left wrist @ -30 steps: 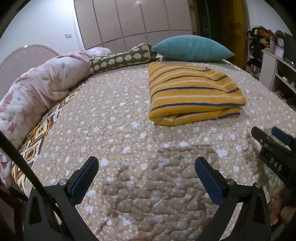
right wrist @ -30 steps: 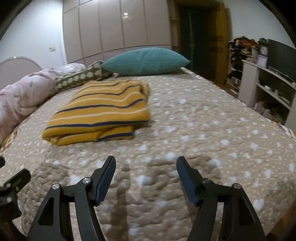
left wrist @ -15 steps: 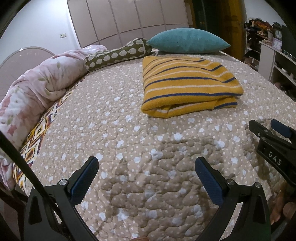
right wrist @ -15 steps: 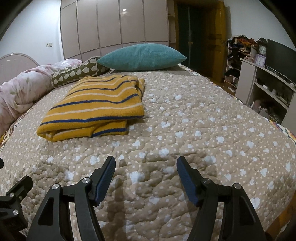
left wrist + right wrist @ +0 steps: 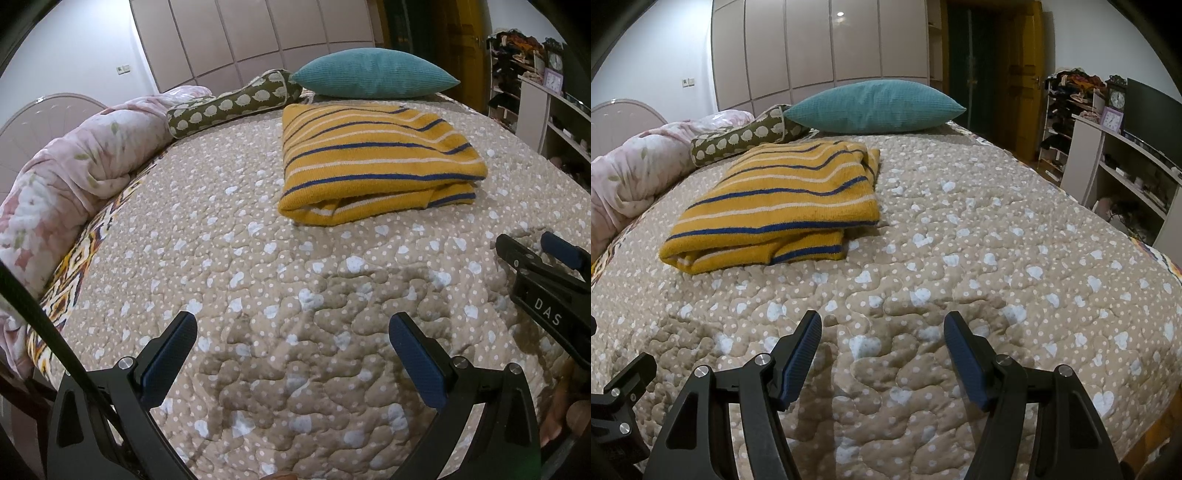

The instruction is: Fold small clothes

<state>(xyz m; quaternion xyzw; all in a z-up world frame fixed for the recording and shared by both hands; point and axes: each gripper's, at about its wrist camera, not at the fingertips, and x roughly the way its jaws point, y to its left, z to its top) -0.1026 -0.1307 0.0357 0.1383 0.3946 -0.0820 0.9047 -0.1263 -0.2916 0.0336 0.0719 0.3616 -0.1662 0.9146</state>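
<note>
The folded mustard-yellow knit sweater with blue stripes [image 5: 376,162] lies ahead on the bed, slightly nearer the spread, empty right tongs [image 5: 882,354] than the spread left tongs [image 5: 293,354]

The left gripper [image 5: 291,343] and the right gripper [image 5: 882,343] are black frames with triangular cut-outs and silver screws. Their fingers [image 5: 415,363] carry dark blue ribbed pads. One frame has white letters "DAS". A black cable [image 5: 40,321] runs beside the left one.
</note>
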